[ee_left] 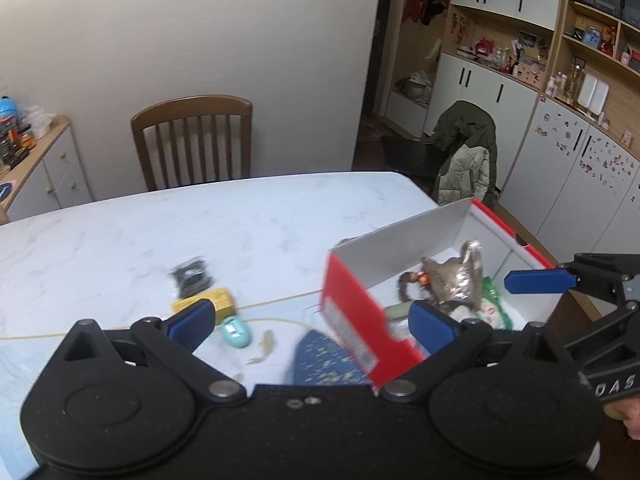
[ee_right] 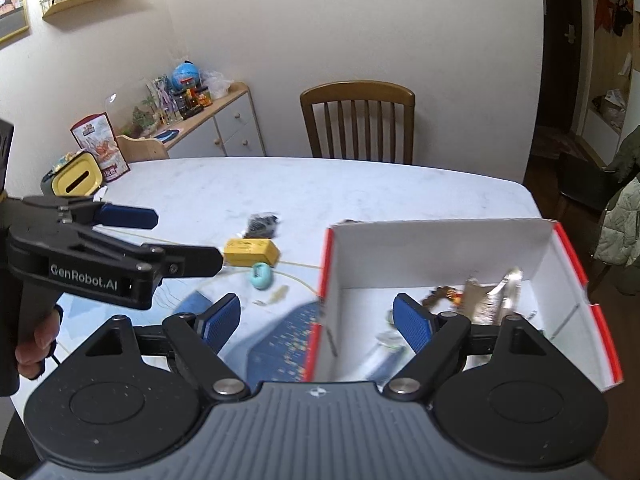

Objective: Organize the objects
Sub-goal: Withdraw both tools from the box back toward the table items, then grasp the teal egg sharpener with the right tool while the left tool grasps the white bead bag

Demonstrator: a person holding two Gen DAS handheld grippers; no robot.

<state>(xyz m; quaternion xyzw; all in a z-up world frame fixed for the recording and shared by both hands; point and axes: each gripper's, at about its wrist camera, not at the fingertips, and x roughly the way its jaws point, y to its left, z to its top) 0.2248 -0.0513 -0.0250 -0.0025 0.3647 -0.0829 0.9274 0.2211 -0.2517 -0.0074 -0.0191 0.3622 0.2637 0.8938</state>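
A red cardboard box (ee_right: pixel 440 256) with a white inside stands on the right of the marble table (ee_right: pixel 320 192). Inside lie a silver foil pouch (ee_right: pixel 490 296), a bead bracelet (ee_right: pixel 438 294) and other small items. To the left of the box, a black packet (ee_left: pixel 192 276), a yellow box (ee_left: pixel 218 300), a teal egg-shaped object (ee_left: pixel 237 332) and a blue patterned item (ee_left: pixel 324 360) lie on the table. My left gripper (ee_left: pixel 312 324) hovers open and holds nothing, straddling the box's near left corner. My right gripper (ee_right: pixel 318 322) is open too, over the box's left wall.
A thin yellow cord (ee_right: pixel 296 266) runs across the table past the teal object. A wooden chair (ee_right: pixel 358 120) stands at the far side. A yellow container (ee_right: pixel 76 178) and a snack bag (ee_right: pixel 102 146) sit at the table's far left. A jacket (ee_left: pixel 468 156) hangs over another chair.
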